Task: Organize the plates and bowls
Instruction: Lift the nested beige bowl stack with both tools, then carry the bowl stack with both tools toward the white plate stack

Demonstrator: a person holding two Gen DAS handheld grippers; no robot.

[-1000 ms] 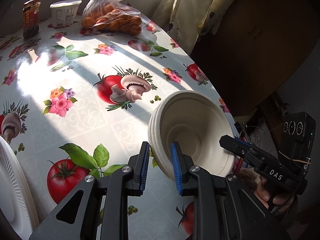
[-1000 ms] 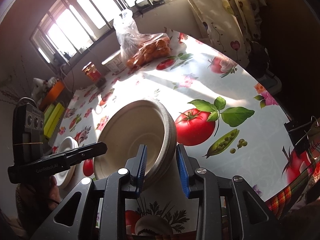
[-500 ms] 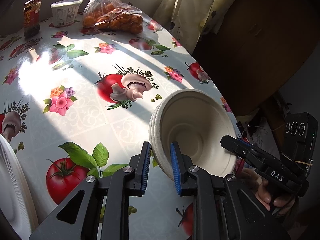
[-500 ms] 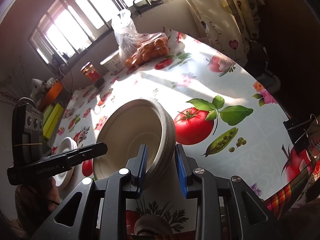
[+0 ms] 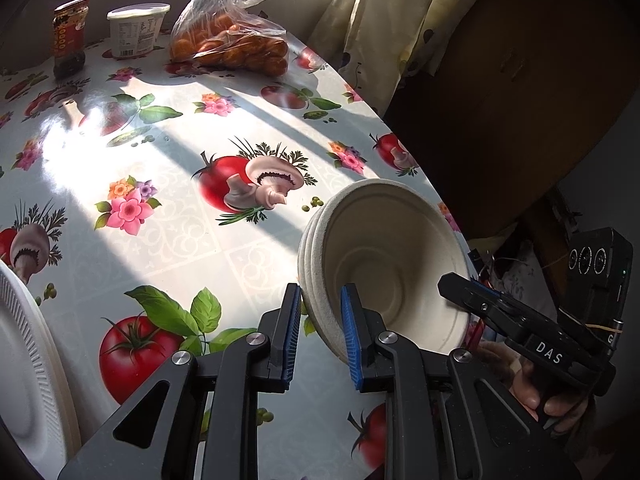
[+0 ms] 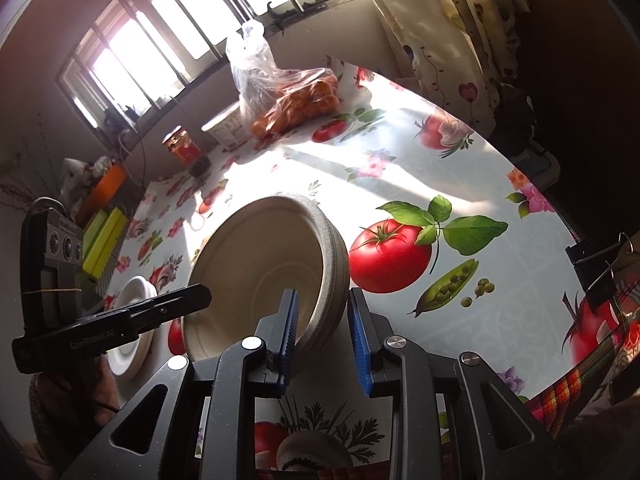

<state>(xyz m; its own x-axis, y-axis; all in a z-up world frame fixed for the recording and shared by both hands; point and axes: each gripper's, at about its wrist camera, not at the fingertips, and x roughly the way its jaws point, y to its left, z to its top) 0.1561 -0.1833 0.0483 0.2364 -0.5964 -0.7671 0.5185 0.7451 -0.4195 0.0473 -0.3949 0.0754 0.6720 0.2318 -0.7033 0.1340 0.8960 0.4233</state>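
Two claws were recorded on one nested stack of bowls [image 5: 384,276], which was held tilted above the bench [image 5: 168,240] near its edge. The left claw [image 5: 320,332] was clamped on the near rim, one pad outside the wall and one inside. The right claw [image 6: 322,338] straddled the opposite rim; its pads stood at the wall, and firm contact on the outer side could not be confirmed. The bowls were thus gathered into one stack but not yet set down at a final place. White plates [image 5: 24,380] were seen apart, at the bench's left side, so grouping of plates and bowls was judged incomplete. A bag of oranges [image 5: 232,44], a tub [image 5: 136,30] and a jar [image 5: 70,38] were noted at the far side.
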